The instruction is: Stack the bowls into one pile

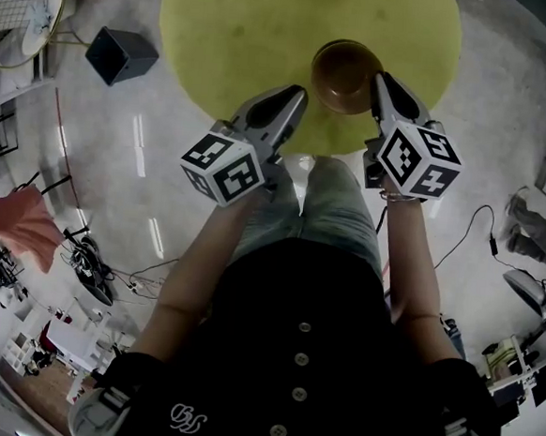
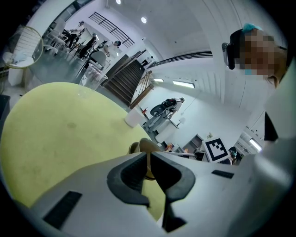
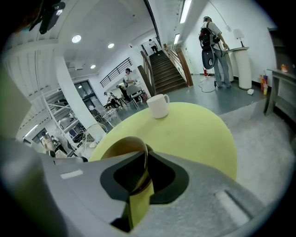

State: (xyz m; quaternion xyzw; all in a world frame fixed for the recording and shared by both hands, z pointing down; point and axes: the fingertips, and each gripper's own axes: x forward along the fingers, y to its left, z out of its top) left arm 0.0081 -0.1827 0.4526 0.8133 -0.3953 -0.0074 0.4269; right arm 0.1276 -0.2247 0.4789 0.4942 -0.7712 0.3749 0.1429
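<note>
Being pinched at its rim by the closed right claw (image 1: 380,80), the round brown bowl (image 1: 341,72) is seen at the near edge of the round yellow table (image 1: 269,33), the left claw (image 1: 300,94) closed on nothing; placing is judged under way, with release needed next.

I'm seeing a pale grey floor (image 1: 505,137) catching streaks of light, with a round yellow-green bench (image 1: 250,32) standing on it and a black box (image 1: 121,55) sitting nearby. A dark staircase (image 3: 165,71) is rising beside white walls (image 3: 194,46), and round ceiling lights (image 3: 76,39) are glowing overhead.
</note>
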